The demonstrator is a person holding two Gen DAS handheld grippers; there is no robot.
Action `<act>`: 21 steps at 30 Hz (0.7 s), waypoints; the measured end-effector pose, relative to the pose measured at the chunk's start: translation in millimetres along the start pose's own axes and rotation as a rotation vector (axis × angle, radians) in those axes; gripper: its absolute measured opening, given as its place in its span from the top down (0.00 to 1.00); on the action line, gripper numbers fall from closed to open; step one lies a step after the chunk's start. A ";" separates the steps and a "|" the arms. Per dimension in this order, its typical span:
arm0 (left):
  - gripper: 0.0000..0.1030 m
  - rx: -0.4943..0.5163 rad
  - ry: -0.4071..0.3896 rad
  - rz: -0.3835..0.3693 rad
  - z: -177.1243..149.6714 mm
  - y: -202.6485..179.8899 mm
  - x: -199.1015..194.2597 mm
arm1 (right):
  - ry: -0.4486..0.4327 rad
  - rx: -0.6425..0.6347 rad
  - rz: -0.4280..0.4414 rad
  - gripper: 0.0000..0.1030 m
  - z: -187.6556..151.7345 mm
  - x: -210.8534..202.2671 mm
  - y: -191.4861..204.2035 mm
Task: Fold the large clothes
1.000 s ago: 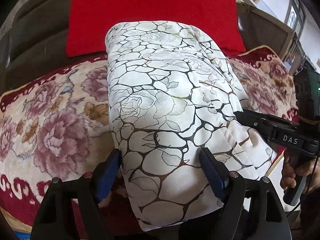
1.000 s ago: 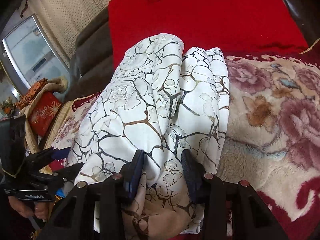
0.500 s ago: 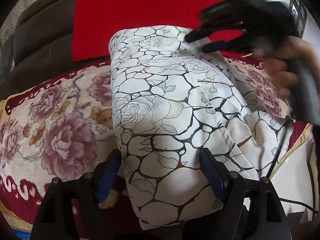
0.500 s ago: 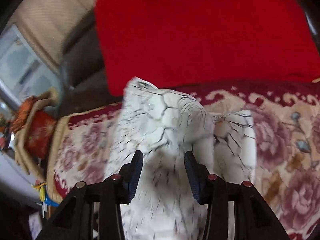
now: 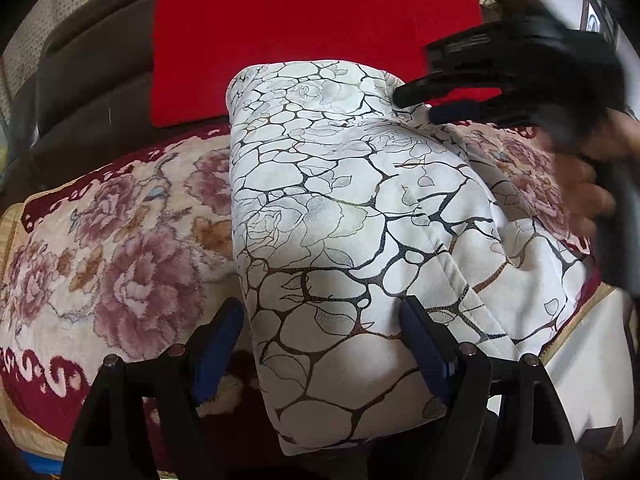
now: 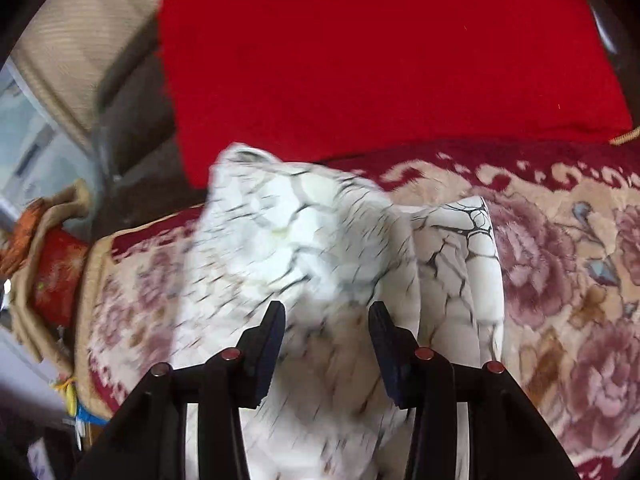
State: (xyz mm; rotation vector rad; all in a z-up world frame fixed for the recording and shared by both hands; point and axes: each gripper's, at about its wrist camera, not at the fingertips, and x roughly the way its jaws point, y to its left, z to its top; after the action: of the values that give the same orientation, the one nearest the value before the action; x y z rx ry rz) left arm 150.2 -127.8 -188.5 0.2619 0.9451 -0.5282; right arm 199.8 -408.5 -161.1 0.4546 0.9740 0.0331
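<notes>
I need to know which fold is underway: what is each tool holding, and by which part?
The left tool straddles the near end of the white patterned cloth. The right tool, just opening, has a raised fold of it between its pads; grip unclear.

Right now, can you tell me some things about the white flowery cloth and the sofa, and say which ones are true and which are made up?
1. The white cloth has a dark crackled pattern with roses. True.
2. A blue cushion leans behind the cloth. False: the cushion is red.
3. The cloth lies on a floral blanket with pink flowers. True.
4. The left hand-held gripper is nowhere near the cloth. False: the cloth's near end sits between its wide-apart fingers.
5. The right hand-held gripper has cloth between its fingers. True, though that view is blurred.
6. The cloth is spread out flat in one layer. False: it is folded into a thick bundle.
</notes>
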 end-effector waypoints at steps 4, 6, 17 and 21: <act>0.22 -0.001 -0.004 0.017 -1.2 -1.7 -2.0 | 0.006 -0.071 0.028 0.54 -23.7 -24.5 15.3; 0.22 -0.007 -0.003 0.021 -1.5 -1.6 -1.5 | 0.015 -0.053 0.056 0.54 -39.9 -30.2 14.1; 0.22 -0.003 -0.005 0.059 -1.0 -5.3 -9.1 | 0.084 0.051 0.070 0.52 -65.0 3.5 -14.6; 0.22 -0.024 -0.058 0.087 1.4 3.2 -30.5 | 0.048 0.053 0.087 0.50 -70.4 -23.3 -11.4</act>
State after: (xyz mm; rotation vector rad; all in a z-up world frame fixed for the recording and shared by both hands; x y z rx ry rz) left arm 138.4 -116.1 -162.7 0.2634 0.8791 -0.4417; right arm 128.0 -398.9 -180.6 0.5463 1.0041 0.0973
